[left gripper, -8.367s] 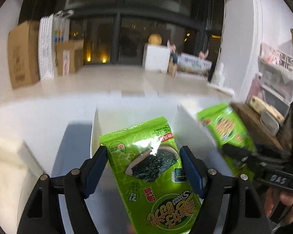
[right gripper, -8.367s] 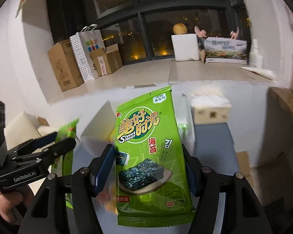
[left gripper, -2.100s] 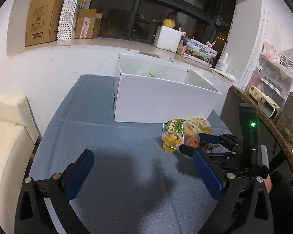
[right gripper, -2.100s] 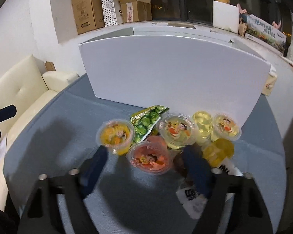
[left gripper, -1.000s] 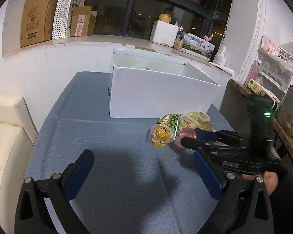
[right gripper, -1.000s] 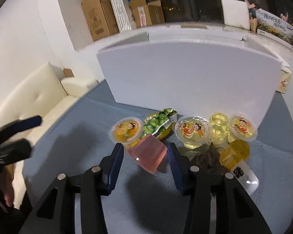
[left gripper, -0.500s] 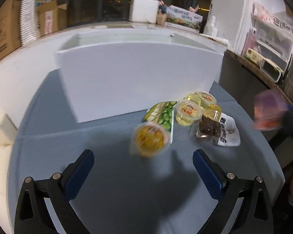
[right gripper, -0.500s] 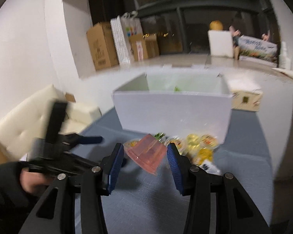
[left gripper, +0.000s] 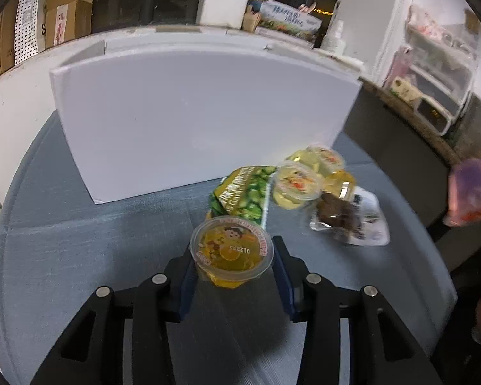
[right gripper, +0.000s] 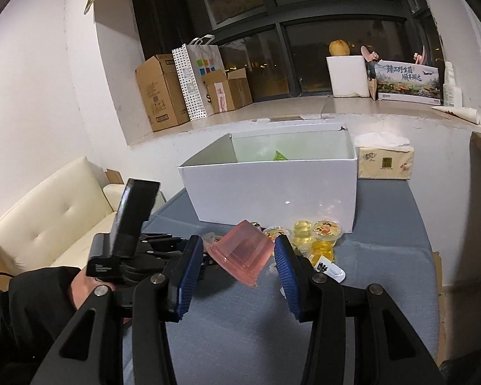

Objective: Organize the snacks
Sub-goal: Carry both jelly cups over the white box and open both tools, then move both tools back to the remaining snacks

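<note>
My left gripper (left gripper: 234,263) is shut on an orange jelly cup (left gripper: 231,252), low over the blue-grey table (left gripper: 80,243). My right gripper (right gripper: 239,258) is shut on a pink jelly cup (right gripper: 240,255), tilted and lifted above the table; the cup shows blurred at the right edge of the left wrist view (left gripper: 471,192). The open white box (left gripper: 202,112) stands behind the snacks; a green packet corner (right gripper: 280,155) shows inside it. On the table lie a green pea packet (left gripper: 243,194), yellow jelly cups (left gripper: 299,184) and a brown snack pouch (left gripper: 346,216).
A tissue pack (right gripper: 384,160) sits right of the box. A cream sofa (right gripper: 48,218) is to the left. Cardboard boxes (right gripper: 163,93) and a paper bag (right gripper: 195,77) stand on the window ledge. A shelf with bins (left gripper: 433,73) is at the right.
My left gripper has closed on the orange jelly cup, having been open half a second ago. My right gripper keeps the pink cup raised above the table.
</note>
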### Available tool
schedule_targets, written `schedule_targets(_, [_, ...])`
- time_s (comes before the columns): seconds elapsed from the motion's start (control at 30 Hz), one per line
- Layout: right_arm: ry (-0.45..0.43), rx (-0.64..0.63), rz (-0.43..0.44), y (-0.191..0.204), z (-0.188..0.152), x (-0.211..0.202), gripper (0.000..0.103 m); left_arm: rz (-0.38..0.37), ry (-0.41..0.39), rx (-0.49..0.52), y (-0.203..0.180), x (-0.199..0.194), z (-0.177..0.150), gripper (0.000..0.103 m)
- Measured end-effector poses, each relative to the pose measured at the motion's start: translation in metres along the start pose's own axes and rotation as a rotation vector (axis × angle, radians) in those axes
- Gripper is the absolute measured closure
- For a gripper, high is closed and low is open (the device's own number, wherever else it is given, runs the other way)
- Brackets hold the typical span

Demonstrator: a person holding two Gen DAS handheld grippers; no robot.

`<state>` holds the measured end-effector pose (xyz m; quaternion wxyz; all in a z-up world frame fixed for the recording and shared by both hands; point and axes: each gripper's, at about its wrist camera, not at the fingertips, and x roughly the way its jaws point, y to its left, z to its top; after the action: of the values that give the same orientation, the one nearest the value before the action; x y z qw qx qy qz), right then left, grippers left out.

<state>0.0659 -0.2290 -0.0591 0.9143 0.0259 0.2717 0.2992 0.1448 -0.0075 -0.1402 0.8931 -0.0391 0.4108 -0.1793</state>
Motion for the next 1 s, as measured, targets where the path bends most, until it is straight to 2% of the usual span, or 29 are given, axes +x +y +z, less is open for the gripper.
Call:
schedule_targets(0.13, [-0.015,0.014,0.009,0.000,0.004,-0.003,0.053,-0.036,-0.063,-0.022,0.003,-0.034,0.002,0.056])
schedule_targets(0.23, [-0.031,0.029,0.008,-0.001,0.013,-0.002,0.053,-0.040,-0.130,-0.012,-0.001,-0.061,0.016,0.056])
schedule_targets(0.37, [-0.081,0.047,0.002,-0.007,0.044,0.003,0.053,-0.034,-0.242,-0.002,-0.002,-0.091,0.059,0.056])
schedule_targets(0.47, [-0.127,0.063,0.011,-0.019,0.078,0.019,0.053,-0.011,-0.309,0.014,0.003,-0.096,0.098,0.056])
schedule_targets(0.63, [-0.120,0.099,-0.023,-0.044,0.122,0.061,0.053,0.058,-0.301,0.005,0.023,-0.066,0.146,0.056])
schedule_targets(0.77, [-0.059,0.151,-0.075,-0.070,0.133,0.097,0.052,0.111,-0.249,-0.002,0.035,-0.038,0.156,0.055])
schedule_targets(0.8, [-0.043,0.163,-0.089,-0.074,0.133,0.104,0.051,0.125,-0.246,-0.005,0.035,-0.035,0.155,0.052])
schedule_targets(0.83, [-0.036,0.174,-0.098,-0.078,0.131,0.107,0.051,0.150,-0.233,-0.020,0.039,-0.030,0.153,0.033])
schedule_targets(0.87, [-0.028,0.191,-0.103,-0.082,0.130,0.111,0.037,0.158,-0.220,-0.033,0.041,-0.028,0.151,0.006])
schedule_targets(0.9, [-0.018,0.211,-0.101,-0.086,0.129,0.113,0.012,0.162,-0.214,-0.046,0.043,-0.027,0.147,0.000])
schedule_targets(0.93, [-0.011,0.239,-0.095,-0.090,0.126,0.114,0.005,0.158,-0.226,-0.043,0.042,-0.028,0.144,0.000])
schedule_targets(1.0, [-0.019,0.264,-0.070,-0.094,0.123,0.110,0.003,0.158,-0.242,-0.028,0.041,-0.034,0.138,0.000])
